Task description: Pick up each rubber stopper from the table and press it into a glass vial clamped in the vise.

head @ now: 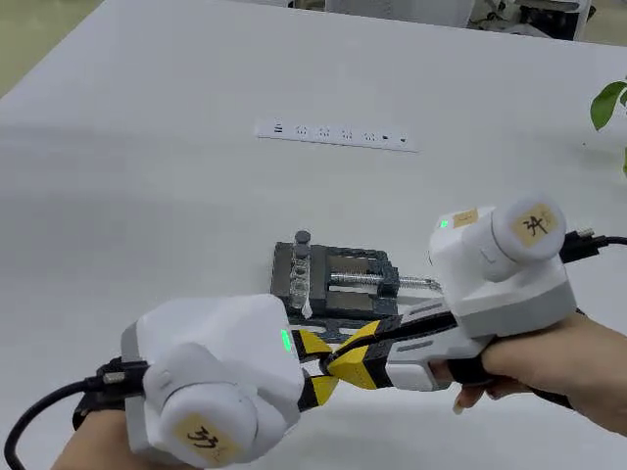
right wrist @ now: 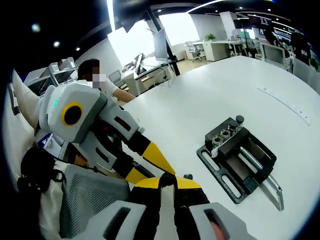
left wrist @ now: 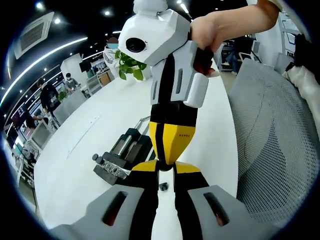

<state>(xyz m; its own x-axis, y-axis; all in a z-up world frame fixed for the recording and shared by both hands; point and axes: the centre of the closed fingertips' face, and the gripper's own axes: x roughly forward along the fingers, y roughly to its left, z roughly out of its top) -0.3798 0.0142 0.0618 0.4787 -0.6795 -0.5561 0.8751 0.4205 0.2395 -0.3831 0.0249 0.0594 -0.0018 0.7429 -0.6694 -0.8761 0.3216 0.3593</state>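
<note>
crossing near the vise, left tool and right tool sit closed; left gripper view catches a table stopper.

Vise near edge hidden; vial mouths too small to tell.

Wide white table, power strip, green plant, grey mesh chair, ceiling light strips, office desks beyond
</note>
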